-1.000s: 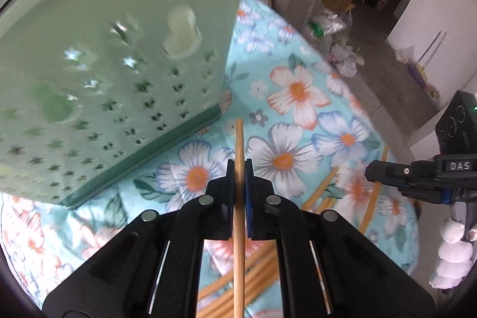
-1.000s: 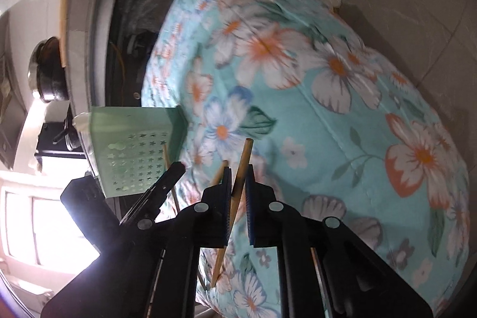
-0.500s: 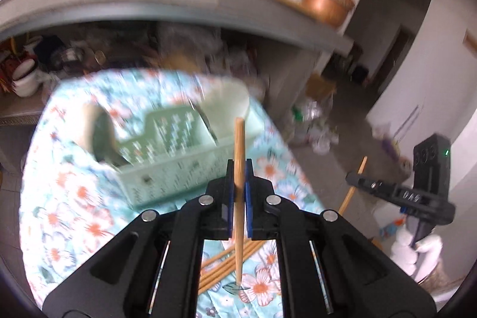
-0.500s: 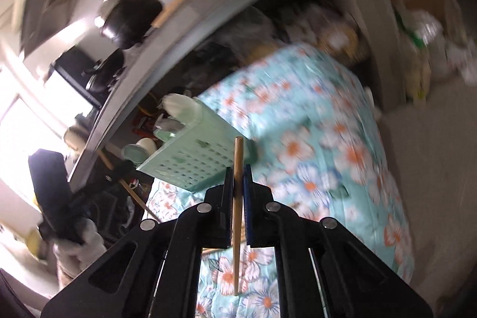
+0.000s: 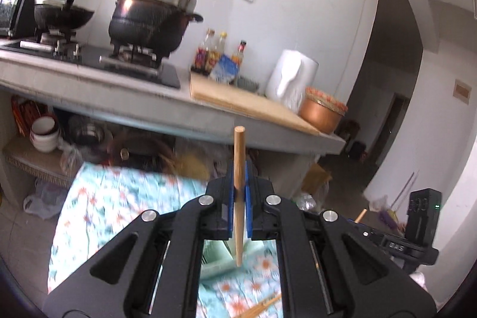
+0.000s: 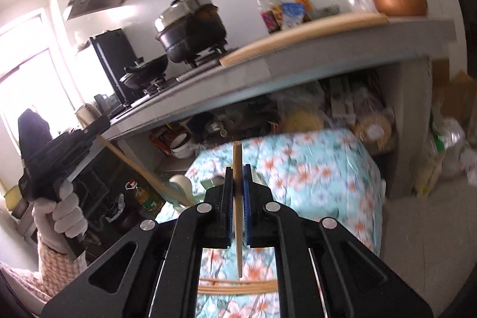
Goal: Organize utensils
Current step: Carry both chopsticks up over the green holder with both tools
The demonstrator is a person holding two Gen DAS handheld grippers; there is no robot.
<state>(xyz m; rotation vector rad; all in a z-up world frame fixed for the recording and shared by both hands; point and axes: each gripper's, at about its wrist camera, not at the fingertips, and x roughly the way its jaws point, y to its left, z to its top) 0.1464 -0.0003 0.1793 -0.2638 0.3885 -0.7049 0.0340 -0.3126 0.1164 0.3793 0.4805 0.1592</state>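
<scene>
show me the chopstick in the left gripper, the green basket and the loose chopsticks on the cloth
chopstick (image 5: 239,157), left wrist view, upper shaft.
green basket (image 5: 216,260), left wrist view, wall.
loose chopsticks (image 6: 238,286), right wrist view, mid-bundle.

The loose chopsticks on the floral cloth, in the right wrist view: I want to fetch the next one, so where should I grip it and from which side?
Probably from above, mid-shaft: the loose chopsticks lie flat, side by side on the floral cloth. Both the right hand-held gripper and left hand-held gripper already hold a chopstick.

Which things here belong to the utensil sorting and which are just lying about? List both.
Job: left gripper with its chopstick; right gripper with its chopstick; loose chopsticks; green caddy.
Lying about: steamer pot, wok, sauce bottles, copper bowl.
</scene>
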